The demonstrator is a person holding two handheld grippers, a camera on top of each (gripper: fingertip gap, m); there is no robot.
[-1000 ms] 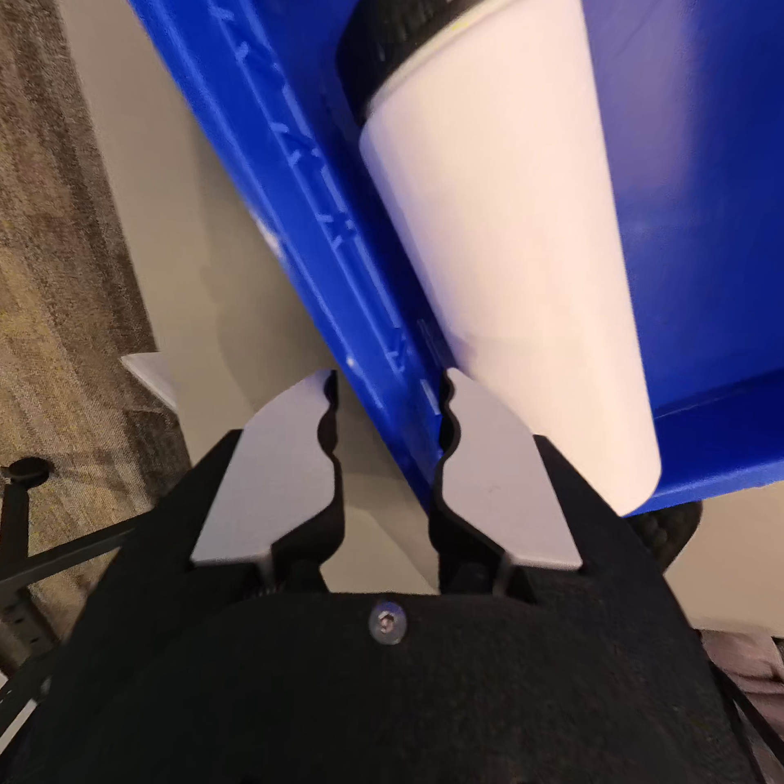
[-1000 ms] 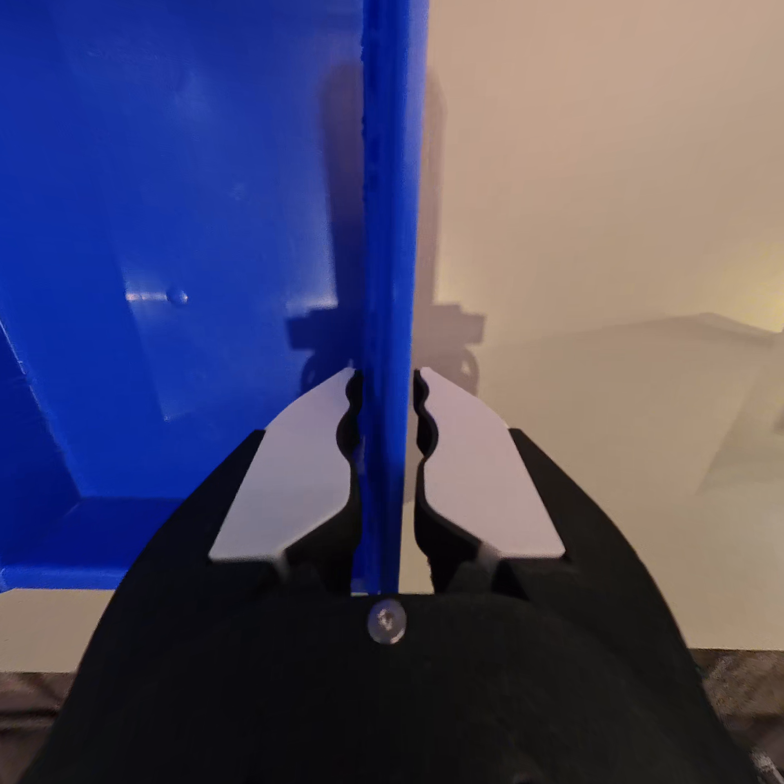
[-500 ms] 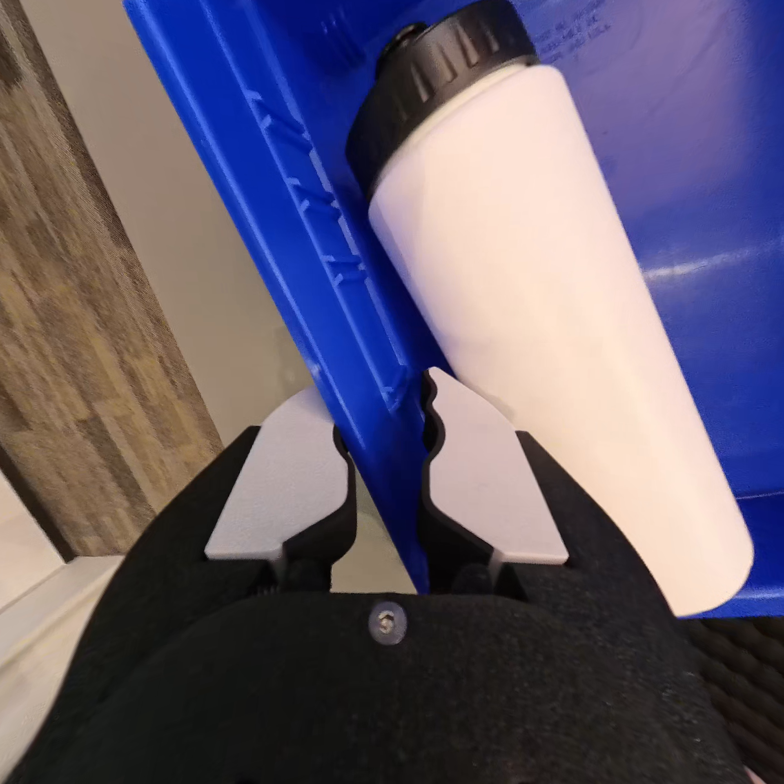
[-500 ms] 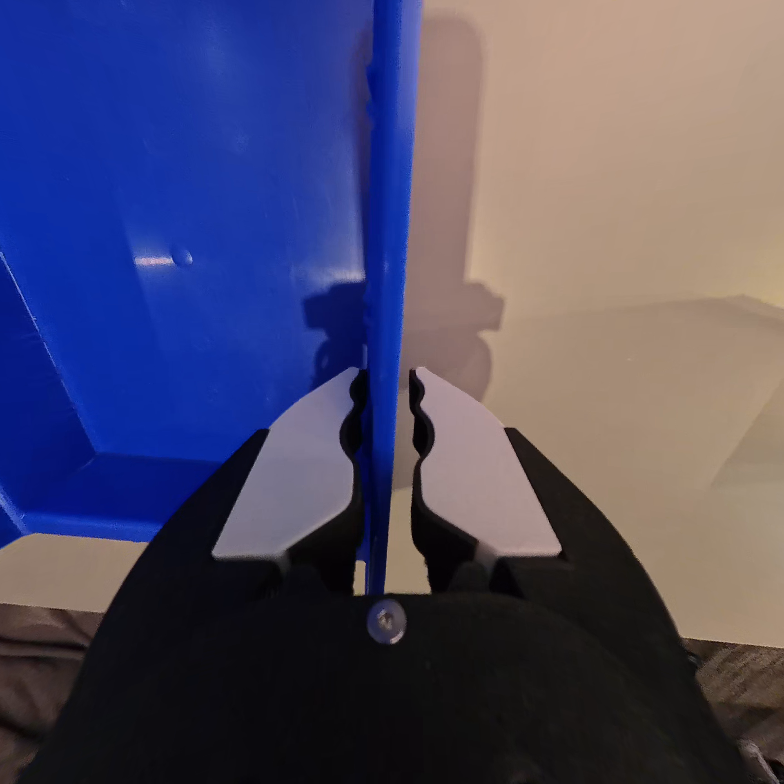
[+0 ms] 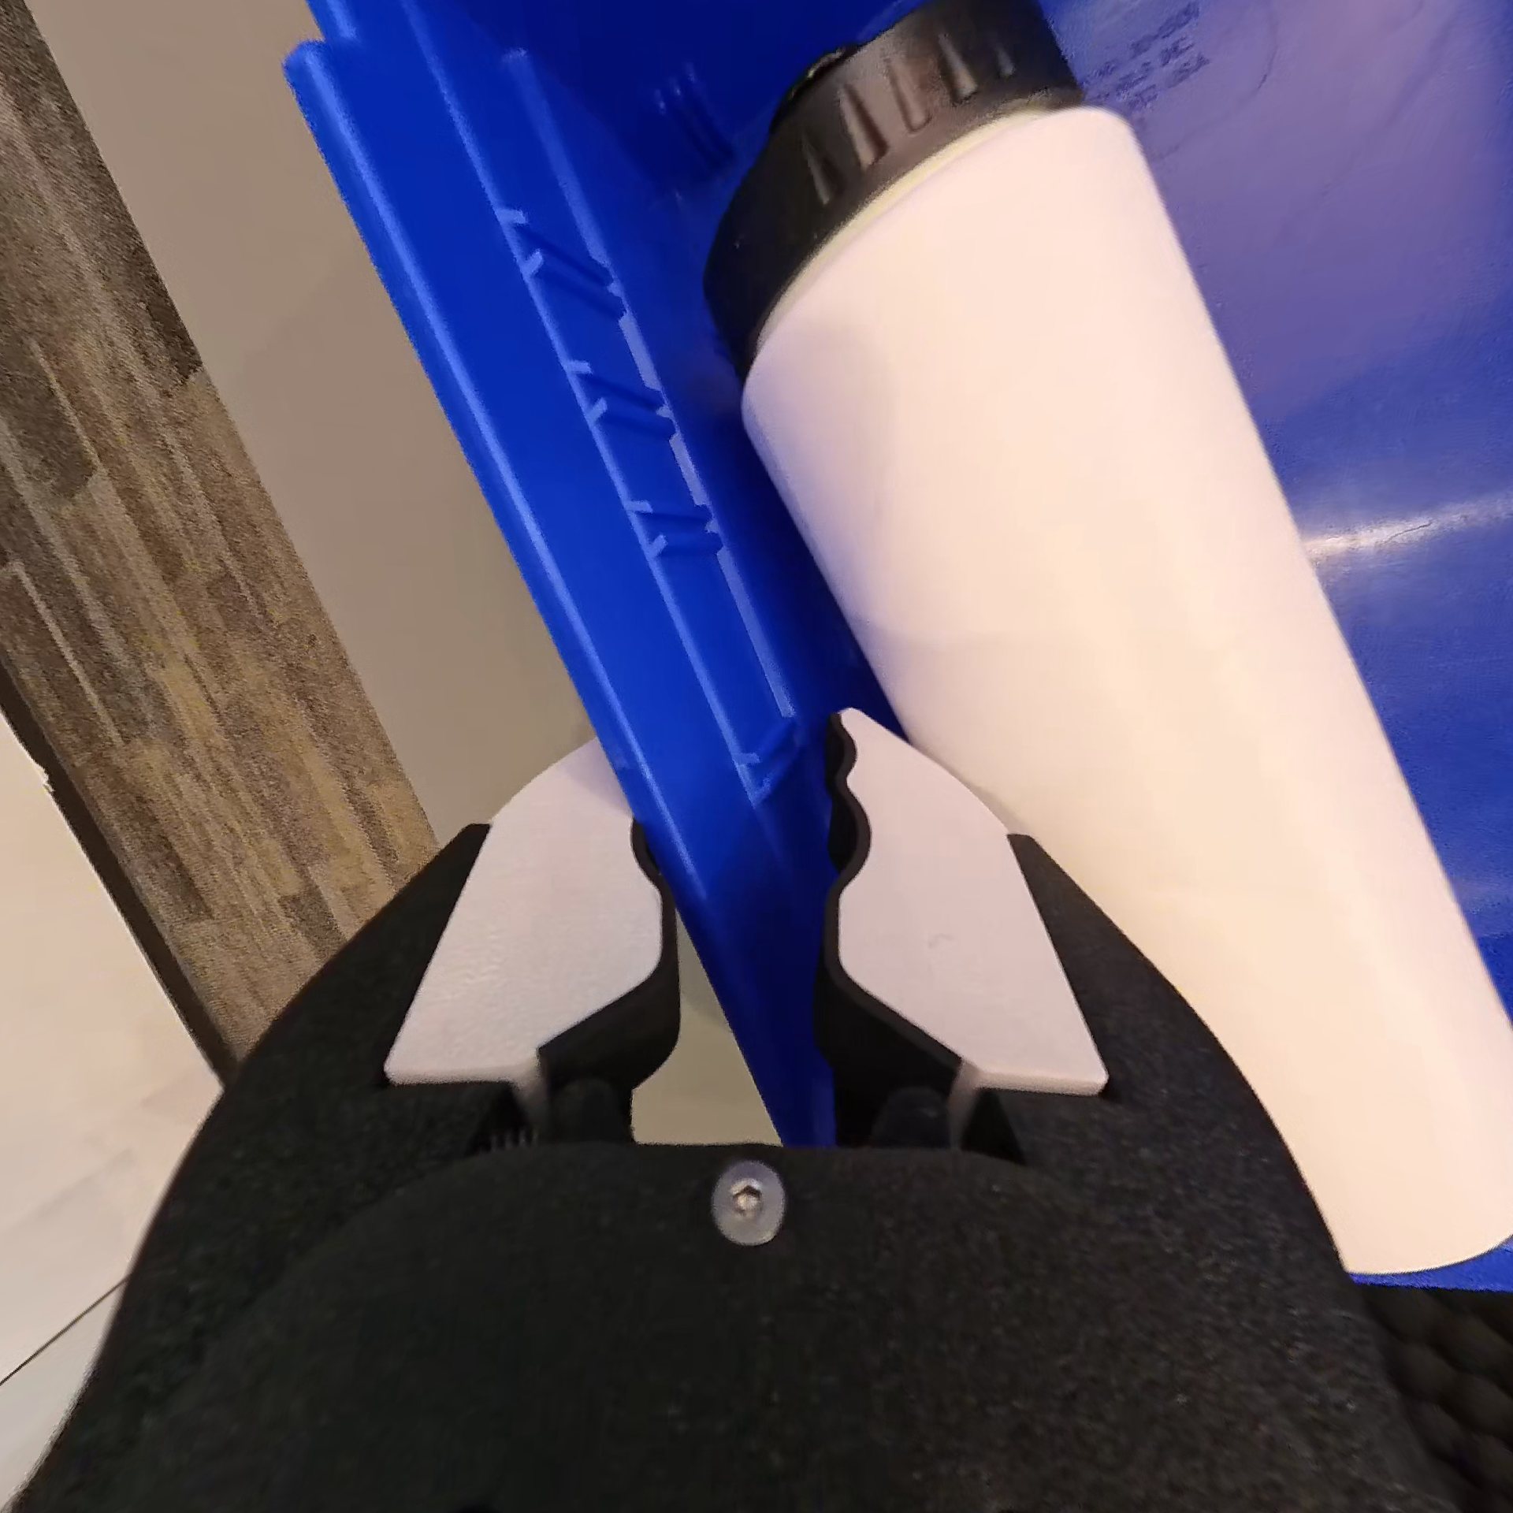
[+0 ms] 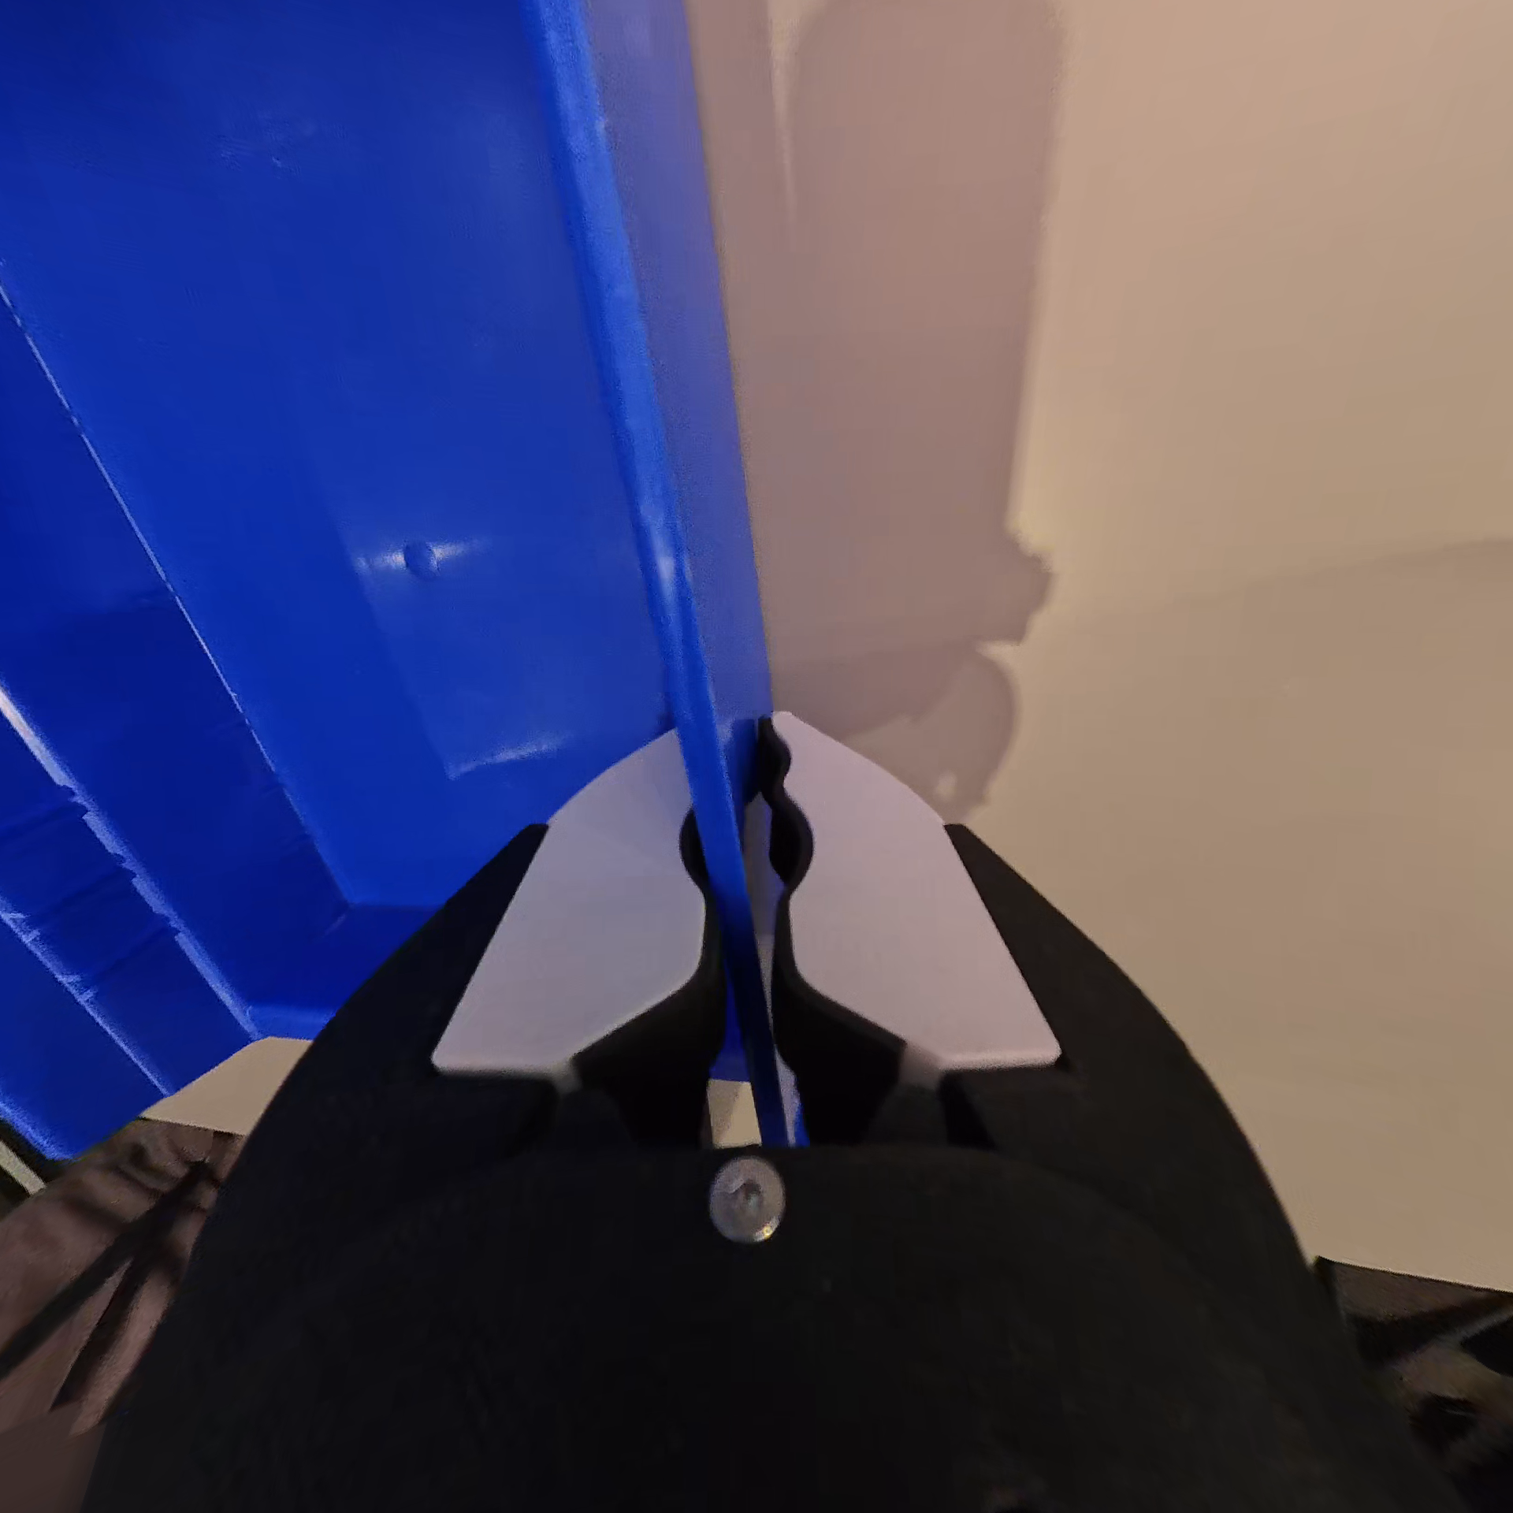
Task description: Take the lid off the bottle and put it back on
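Bottle (image 5: pixel 1089 655) first: it lies on its side inside the blue bin (image 5: pixel 573 458), white body running from near right to far, pressed against the bin's left wall, with its black ribbed lid (image 5: pixel 868 131) at the far end, screwed on as far as I can see.

My left gripper (image 5: pixel 737 786) has its fingers narrowed onto the bin's left wall, one finger outside and one inside just beside the bottle's body. My right gripper (image 6: pixel 724 786) is clamped on the right wall (image 6: pixel 655 458), the thin blue edge pinched between the fingers with no gap showing. So both are holding the bin, not the bottle.

What has changed over the last second: in the left wrist view the left fingers have gone from standing apart around the wall to closing in on it, and the bin has swung and come nearer, so the whole bottle and its lid now show where only part did. In the right wrist view the bin wall has tilted and the fingers have tightened from a loose straddle to a firm pinch. I read this as the bin being lifted or shifted over the pale table (image 6: pixel 1228 737) by both grippers.

For the task, that means nothing has begun on the lid yet. I judge this is preparation. The bottle is loose in there, so it may roll as the bin tips.
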